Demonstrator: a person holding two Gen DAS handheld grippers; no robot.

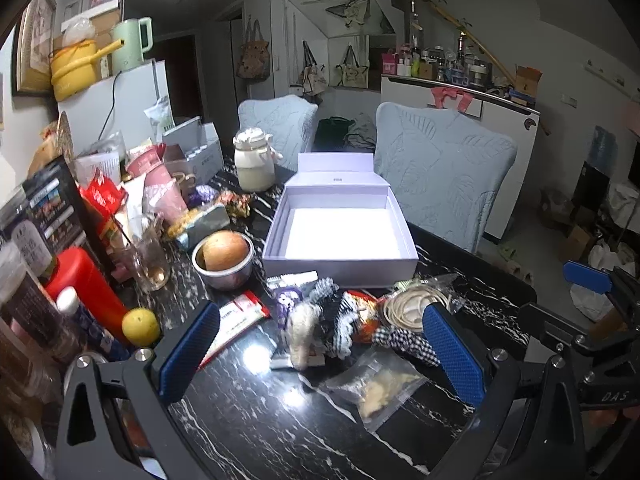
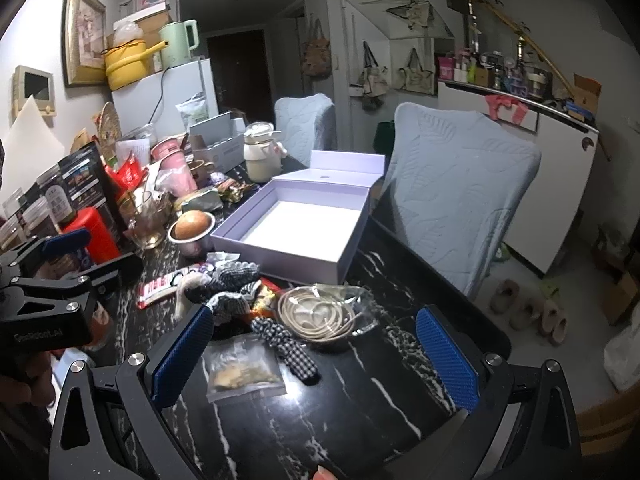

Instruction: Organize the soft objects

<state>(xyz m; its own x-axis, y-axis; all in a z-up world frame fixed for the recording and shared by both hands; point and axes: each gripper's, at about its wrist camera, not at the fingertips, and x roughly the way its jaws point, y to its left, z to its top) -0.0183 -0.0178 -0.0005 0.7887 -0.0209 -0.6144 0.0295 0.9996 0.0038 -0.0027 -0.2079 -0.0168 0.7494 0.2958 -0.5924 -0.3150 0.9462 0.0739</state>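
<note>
A dark marble-patterned counter (image 1: 256, 420) fills both views, crowded along its left side with jars, packets and cups. Near the middle sits an open white box (image 1: 340, 236), its lid (image 1: 335, 163) standing up at the far edge against a chair with a pale blue cover (image 1: 444, 168).

Just in front of the box lies a small heap of soft things. A black-and-white checked hair tie (image 2: 286, 344) stretches out with its long axis running from the heap toward the near right of the counter in the right wrist view. Beside it, further left, are more checked fabric pieces (image 1: 340, 320) and a cream fuzzy piece (image 1: 302, 330) lying with its long axis pointing toward the camera. A coil of cream cord in a clear wrapper (image 2: 320, 312) touches the hair tie on the right. A clear bag with pale contents (image 2: 242, 368) lies flat nearer the camera.

The left claw (image 1: 320, 354) is spread wide and grips nothing; its blue pads (image 1: 188, 352) flank the heap from above the near counter. The right claw (image 2: 316, 358) is likewise spread wide and empty, with the clear bag and the hair tie lying between its blue pads (image 2: 448, 356).

To the left of the box, a metal bowl (image 1: 224, 270) holds a round brown item, and a yellow fruit (image 1: 140, 326) rests near a red canister (image 1: 86, 288).
</note>
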